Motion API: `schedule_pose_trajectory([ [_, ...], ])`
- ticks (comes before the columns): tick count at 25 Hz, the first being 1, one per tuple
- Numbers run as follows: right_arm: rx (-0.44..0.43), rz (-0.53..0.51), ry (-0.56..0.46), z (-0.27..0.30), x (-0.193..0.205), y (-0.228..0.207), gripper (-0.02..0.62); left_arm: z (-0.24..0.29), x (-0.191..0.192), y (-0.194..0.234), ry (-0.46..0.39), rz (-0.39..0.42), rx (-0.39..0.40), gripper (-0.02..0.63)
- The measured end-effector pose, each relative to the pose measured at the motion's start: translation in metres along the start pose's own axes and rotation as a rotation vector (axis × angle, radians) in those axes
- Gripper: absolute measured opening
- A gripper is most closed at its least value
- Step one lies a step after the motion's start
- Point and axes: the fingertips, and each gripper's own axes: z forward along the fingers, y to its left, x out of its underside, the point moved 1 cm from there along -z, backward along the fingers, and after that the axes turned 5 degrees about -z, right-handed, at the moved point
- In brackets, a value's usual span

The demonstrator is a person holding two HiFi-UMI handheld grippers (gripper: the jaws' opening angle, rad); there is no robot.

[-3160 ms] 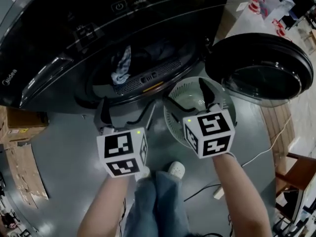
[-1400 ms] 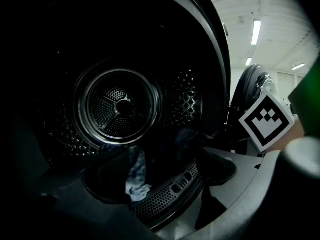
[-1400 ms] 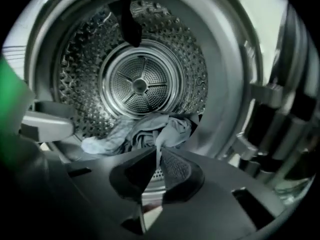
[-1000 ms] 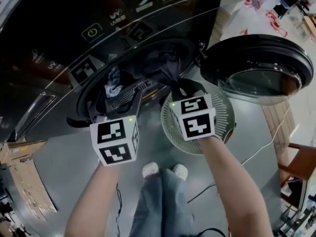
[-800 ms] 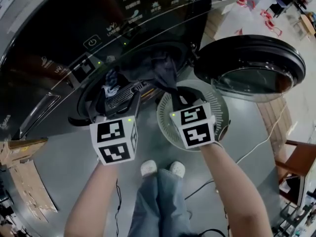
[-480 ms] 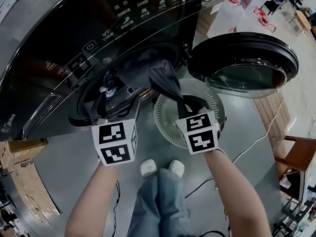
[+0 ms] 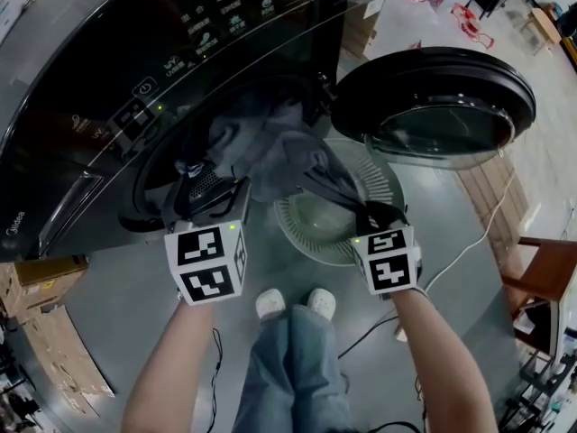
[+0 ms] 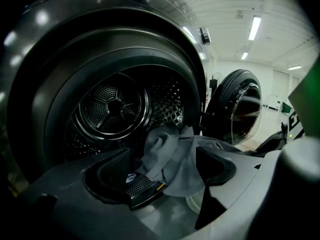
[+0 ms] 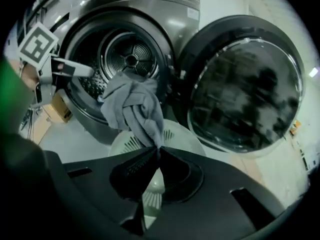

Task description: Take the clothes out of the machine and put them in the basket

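pulled back toward the right, the right gripper [image 7: 374,213] [image 9: 157,154] has drawn the grey cloth [image 7: 279,156] [image 9: 132,106] farther out of the drum [image 8: 115,106]. the left gripper [image 7: 209,192] [image 8: 172,176] hovers at the drum's lip, jaws apart, nothing between them. a pale scrap [image 7: 194,165] beside it may be another cloth, too dim to tell. the grey cloth stretches from the drum mouth over the basket [image 7: 383,183] to the right gripper, whose jaws are clamped on its end. the door [image 7: 442,97] stands open.

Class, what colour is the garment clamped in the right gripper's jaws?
Plain grey: the garment shows best in the right gripper view.
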Motion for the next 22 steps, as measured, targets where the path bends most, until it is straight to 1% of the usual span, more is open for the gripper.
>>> schedule_pose_trajectory([
  [4,0.05,0.017,0.067,0.0,0.028,-0.016,0.015,0.003,0.004,-0.002,0.011,0.008,0.006,0.414],
  [8,0.148,0.081,0.172,0.004,0.058,-0.049,0.015,0.005,0.011,-0.002,0.025,0.019,0.015,0.414],
  [12,0.248,0.096,0.265,0.002,0.08,-0.078,0.015,0.009,0.017,-0.002,0.038,0.022,0.023,0.414],
  [15,0.326,0.127,0.358,-0.004,0.101,-0.093,0.015,0.012,0.019,-0.003,0.043,0.026,0.032,0.414],
  [16,0.339,0.14,0.383,-0.004,0.107,-0.093,0.015,0.013,0.02,-0.003,0.044,0.027,0.036,0.414],
  [17,0.337,0.15,0.385,-0.002,0.109,-0.091,0.017,0.014,0.02,-0.004,0.044,0.027,0.04,0.414],
  [21,0.265,0.135,0.272,0.021,0.088,-0.068,0.029,0.016,0.02,-0.004,0.043,0.031,0.055,0.414],
  [22,0.236,0.124,0.252,0.027,0.083,-0.059,0.089,0.016,0.02,-0.003,0.043,0.035,0.057,0.414],
])
